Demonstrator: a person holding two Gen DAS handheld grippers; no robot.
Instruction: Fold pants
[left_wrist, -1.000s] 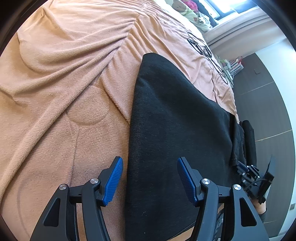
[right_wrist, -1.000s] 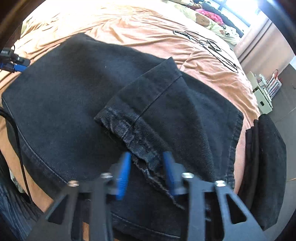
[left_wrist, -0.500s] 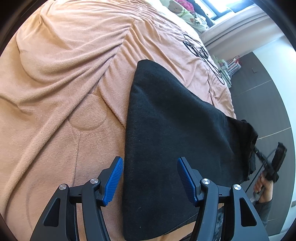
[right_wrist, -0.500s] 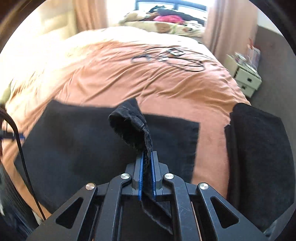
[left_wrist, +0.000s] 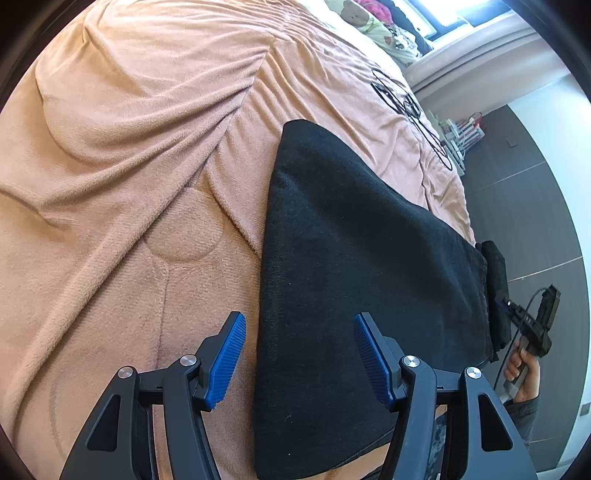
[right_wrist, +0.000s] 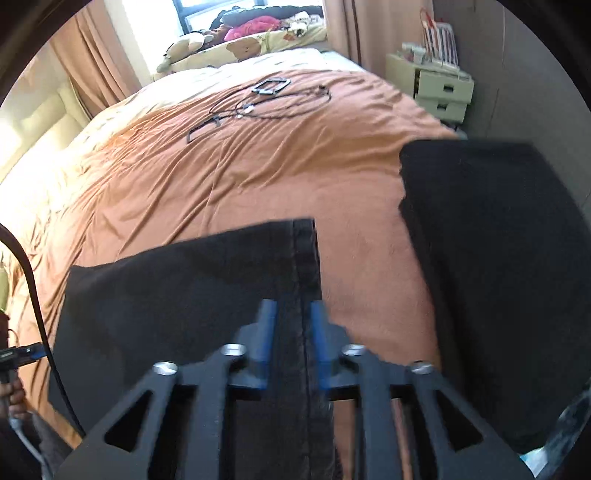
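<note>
Shifted pants (right_wrist: 192, 295) between opening right tongs (right_wrist: 291, 332)

Bedspread (right_wrist: 229, 184) mostly free; cables (right_wrist: 258, 107) far end, dark pile (right_wrist: 498, 277) right.

The pants (left_wrist: 354, 266) are matt black denim with a fine twill weave and a stitched seam; the blanket (left_wrist: 129, 166) beneath the pants is soft, fuzzy peach fleece; the left gripper (left_wrist: 299, 354) beside them has matt black plastic arms, 4 shiny metal screws and ribbed blue rubbery pads (left_wrist: 229, 354).
</note>
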